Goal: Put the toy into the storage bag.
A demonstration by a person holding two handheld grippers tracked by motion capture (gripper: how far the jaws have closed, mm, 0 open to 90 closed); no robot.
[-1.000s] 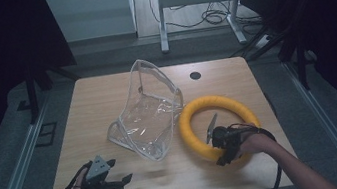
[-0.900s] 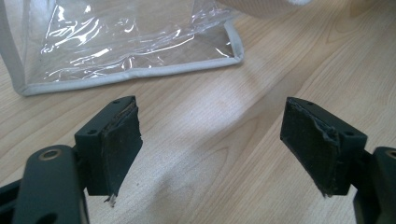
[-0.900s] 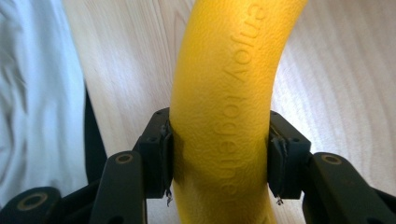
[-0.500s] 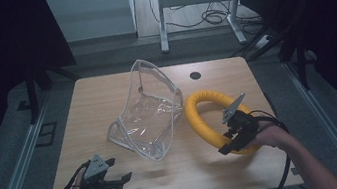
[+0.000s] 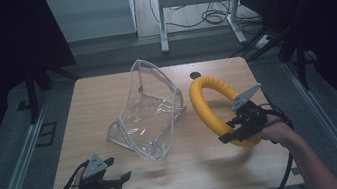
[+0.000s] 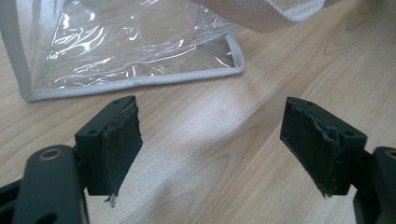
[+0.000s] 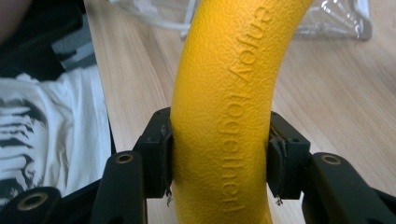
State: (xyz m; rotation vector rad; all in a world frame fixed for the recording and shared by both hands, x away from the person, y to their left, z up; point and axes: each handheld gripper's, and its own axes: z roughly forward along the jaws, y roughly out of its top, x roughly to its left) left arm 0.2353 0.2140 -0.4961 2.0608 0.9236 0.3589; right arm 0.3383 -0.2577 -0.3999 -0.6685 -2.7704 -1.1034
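Observation:
A yellow foam ring (image 5: 206,103) stands tilted up off the table's right half, with my right gripper (image 5: 235,134) shut on its near part. In the right gripper view the ring (image 7: 224,93) runs up between both pads, with raised lettering on it. A clear plastic bag (image 5: 148,113) with grey trim stands open at the table's middle. My left gripper (image 5: 118,179) rests open near the front left edge, its jaws wide apart over bare wood (image 6: 210,154), and the bag's bottom corner (image 6: 140,60) lies just ahead.
The wooden table (image 5: 87,106) has a small dark hole (image 5: 195,76) near its far edge. A cable (image 5: 286,178) trails from my right gripper off the front right. Dark floor and metal rails lie on both sides; desk legs and cables stand beyond the far edge.
My right gripper has lifted the yellow ring from lying flat to standing tilted on its far edge. The left gripper has stayed in place, open.

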